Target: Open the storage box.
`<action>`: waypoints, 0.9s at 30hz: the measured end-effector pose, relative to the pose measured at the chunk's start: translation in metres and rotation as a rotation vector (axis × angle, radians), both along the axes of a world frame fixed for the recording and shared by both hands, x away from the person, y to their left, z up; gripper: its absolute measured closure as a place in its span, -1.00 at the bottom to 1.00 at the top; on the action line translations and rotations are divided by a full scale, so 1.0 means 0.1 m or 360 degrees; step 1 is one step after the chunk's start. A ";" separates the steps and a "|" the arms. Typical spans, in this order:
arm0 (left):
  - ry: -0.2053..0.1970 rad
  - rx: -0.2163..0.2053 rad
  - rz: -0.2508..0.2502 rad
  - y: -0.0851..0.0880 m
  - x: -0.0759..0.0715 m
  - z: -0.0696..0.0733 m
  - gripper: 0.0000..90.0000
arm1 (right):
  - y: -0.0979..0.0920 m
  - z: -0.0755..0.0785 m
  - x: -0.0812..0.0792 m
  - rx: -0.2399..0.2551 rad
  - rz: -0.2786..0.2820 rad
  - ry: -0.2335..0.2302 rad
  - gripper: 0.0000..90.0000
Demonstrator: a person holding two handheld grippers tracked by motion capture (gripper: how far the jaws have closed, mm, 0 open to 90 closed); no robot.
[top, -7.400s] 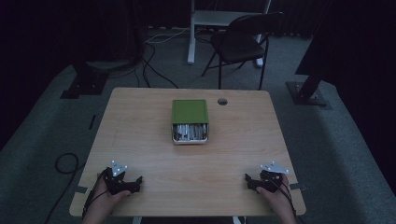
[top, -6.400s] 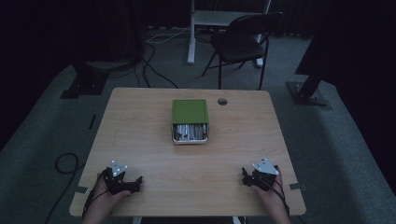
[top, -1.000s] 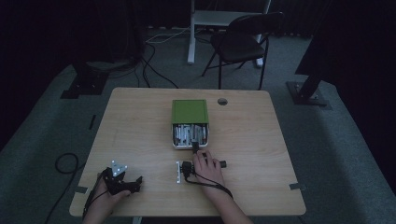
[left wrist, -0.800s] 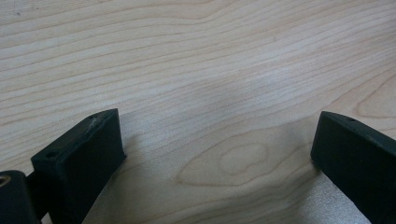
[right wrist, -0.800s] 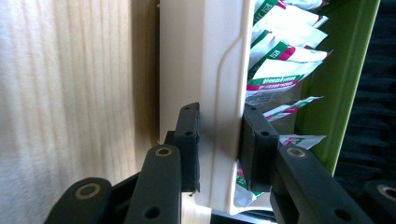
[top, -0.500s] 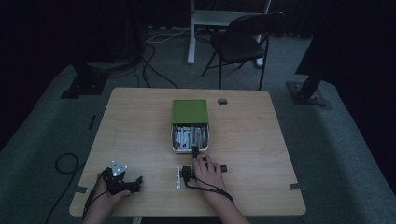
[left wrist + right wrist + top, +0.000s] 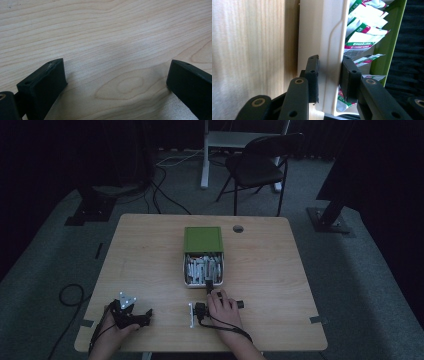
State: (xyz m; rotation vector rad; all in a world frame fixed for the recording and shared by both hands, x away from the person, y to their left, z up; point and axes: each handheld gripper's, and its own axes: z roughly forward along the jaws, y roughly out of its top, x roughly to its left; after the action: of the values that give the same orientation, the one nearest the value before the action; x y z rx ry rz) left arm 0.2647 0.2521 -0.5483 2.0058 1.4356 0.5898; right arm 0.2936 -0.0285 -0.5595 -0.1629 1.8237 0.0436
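Drawer: white plastic drawer (image 7: 329,50) of green box (image 7: 203,239), table middle, pulled toward person since a second ago.
Right gripper (image 7: 329,77): clamped on drawer front wall; drawer opening likely nearly done.
Left gripper (image 7: 115,82): jaws apart, nothing between them, over wooden table (image 7: 150,255).
Count: one box, one drawer, many white-green-pink sachets (image 7: 362,27), uncountable.

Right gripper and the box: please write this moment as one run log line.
right gripper: shut on box wall | box: white tray, green lid, packets inside | left gripper: open, on table
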 end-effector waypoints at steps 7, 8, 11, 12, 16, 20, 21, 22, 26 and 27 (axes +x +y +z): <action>0.0000 0.0000 0.0000 0.00 0.00 0.00 -0.93 | -0.01 -0.01 -0.07 -0.0013 0.0022 0.0000 0.57; 0.0000 0.0000 0.0000 0.00 0.00 0.00 -0.94 | -0.01 -0.01 -0.08 -0.0005 0.0021 0.0009 0.57; 0.0000 0.0000 0.0000 0.00 0.00 0.00 -0.94 | -0.02 -0.01 -0.11 -0.0006 0.0030 0.0013 0.57; 0.0000 0.0000 0.0000 0.00 0.00 0.00 -0.94 | -0.02 -0.01 -0.12 0.0001 0.0030 0.0016 0.57; 0.0001 0.0001 0.0000 0.00 0.00 0.00 -0.93 | -0.03 -0.04 -0.17 0.0002 0.0053 0.0016 0.57; 0.0000 0.0000 0.0000 0.00 0.00 0.00 -0.93 | -0.05 -0.04 -0.20 -0.0001 0.0065 0.0021 0.57; 0.0000 0.0000 0.0001 0.00 0.00 0.00 -0.93 | -0.05 -0.04 -0.21 -0.0001 0.0069 0.0024 0.57; -0.0001 0.0000 0.0001 0.00 0.00 0.00 -0.93 | -0.06 -0.04 -0.22 -0.0002 0.0069 0.0025 0.57; 0.0000 0.0000 0.0001 0.00 0.00 0.00 -0.93 | -0.07 -0.04 -0.25 -0.0001 0.0079 0.0028 0.57; -0.0001 0.0000 0.0001 0.00 0.00 0.00 -0.93 | -0.07 -0.04 -0.25 -0.0003 0.0084 0.0027 0.57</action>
State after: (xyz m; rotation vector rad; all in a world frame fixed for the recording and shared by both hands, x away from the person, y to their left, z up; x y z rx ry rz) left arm 0.2646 0.2520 -0.5483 2.0054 1.4361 0.5906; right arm 0.2682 -0.0360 -0.5633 -0.2125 1.8360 0.0805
